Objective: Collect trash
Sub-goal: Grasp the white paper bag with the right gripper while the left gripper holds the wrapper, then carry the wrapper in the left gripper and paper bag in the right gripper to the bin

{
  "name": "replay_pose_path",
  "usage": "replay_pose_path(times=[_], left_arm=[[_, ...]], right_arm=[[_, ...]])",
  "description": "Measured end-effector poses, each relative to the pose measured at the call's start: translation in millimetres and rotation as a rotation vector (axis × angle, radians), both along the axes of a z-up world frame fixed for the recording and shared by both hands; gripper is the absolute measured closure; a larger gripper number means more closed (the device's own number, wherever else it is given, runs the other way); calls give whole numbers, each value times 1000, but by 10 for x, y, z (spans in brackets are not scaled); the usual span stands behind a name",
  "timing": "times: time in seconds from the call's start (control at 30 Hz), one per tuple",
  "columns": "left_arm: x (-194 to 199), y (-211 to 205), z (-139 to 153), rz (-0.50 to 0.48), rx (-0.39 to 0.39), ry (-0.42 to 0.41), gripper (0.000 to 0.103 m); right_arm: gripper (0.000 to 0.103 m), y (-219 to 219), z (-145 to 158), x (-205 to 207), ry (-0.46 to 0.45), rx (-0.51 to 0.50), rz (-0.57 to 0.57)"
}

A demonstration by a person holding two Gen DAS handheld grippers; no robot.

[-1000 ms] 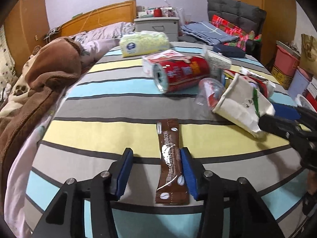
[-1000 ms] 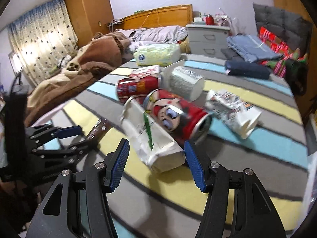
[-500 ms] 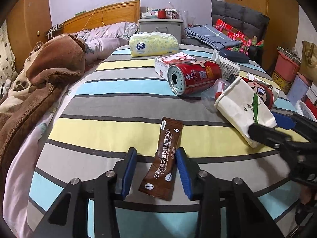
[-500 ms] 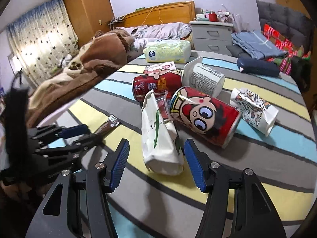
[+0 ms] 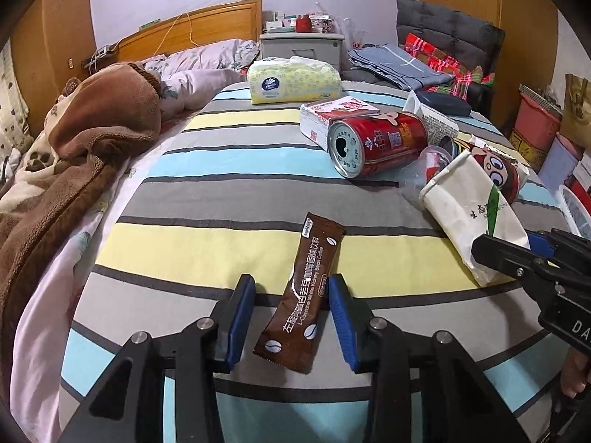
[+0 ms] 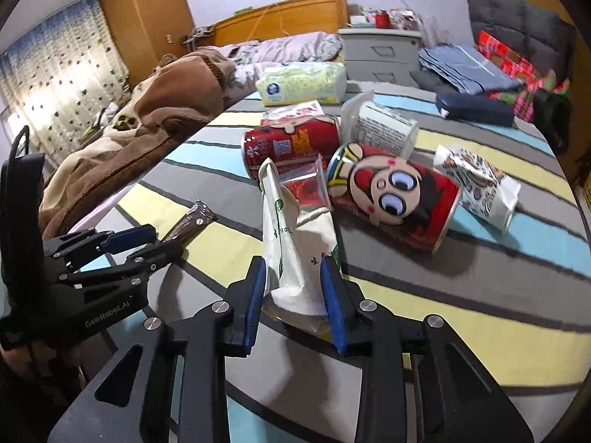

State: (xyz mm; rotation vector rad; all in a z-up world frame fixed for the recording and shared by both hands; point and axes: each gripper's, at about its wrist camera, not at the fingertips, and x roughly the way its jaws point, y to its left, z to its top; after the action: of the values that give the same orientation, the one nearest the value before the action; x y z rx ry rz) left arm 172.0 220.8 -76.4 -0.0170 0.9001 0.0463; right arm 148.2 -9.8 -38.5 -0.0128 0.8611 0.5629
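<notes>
A: Entry. Your brown sachet (image 5: 306, 294) lies flat on the striped sheet (image 5: 207, 243), glossy foil with white print and bean marks, its near half between the blue pads of your left gripper (image 5: 291, 308). Fingers spread; the right pad sits just beside the sachet's edge, the left pad stands apart from it.

B: And the right side?

A: Your right gripper (image 6: 295, 289) brackets the crumpled white paper bag (image 6: 300, 254), both pads against its near end. Pads look close on it, but I cannot tell whether they grip or merely touch.

B: What does each view add?

A: Only the right wrist view shows the crushed patterned carton (image 6: 480, 188) and the cartoon face on the red cylinder (image 6: 393, 199). Only the left wrist view shows the pierced lid of the red can (image 5: 376, 144), lying on its side beyond the sachet.

B: Further out?

A: A soft tissue pack (image 5: 293, 80), yellow-green, at the far end of the sheet; a brown fleece blanket (image 5: 85, 155) bunched on your left.
</notes>
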Motion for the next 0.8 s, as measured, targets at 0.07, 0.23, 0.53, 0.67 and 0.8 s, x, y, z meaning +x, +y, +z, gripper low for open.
replay_pose_path(times=[0.07,0.23,0.53,0.67,0.8], left_arm=[[16,21,4,0,-16,2,61],[34,50,17,0,-12,-2,74],[-39,68,61,-7,-51,-9,82],[-97,26,111,-14,-71,-20,82],[-167,-36,170,-26,-71,-32,82]], right_arm=[[71,25,-2,-9,-6,-12,-3],[72,14,2,-32,0,-5,-34],[78,0,27,-111,4,29,-17],[87,10,17,-151,3,25,-12],[87,-32,30,-201,6,55,-5]])
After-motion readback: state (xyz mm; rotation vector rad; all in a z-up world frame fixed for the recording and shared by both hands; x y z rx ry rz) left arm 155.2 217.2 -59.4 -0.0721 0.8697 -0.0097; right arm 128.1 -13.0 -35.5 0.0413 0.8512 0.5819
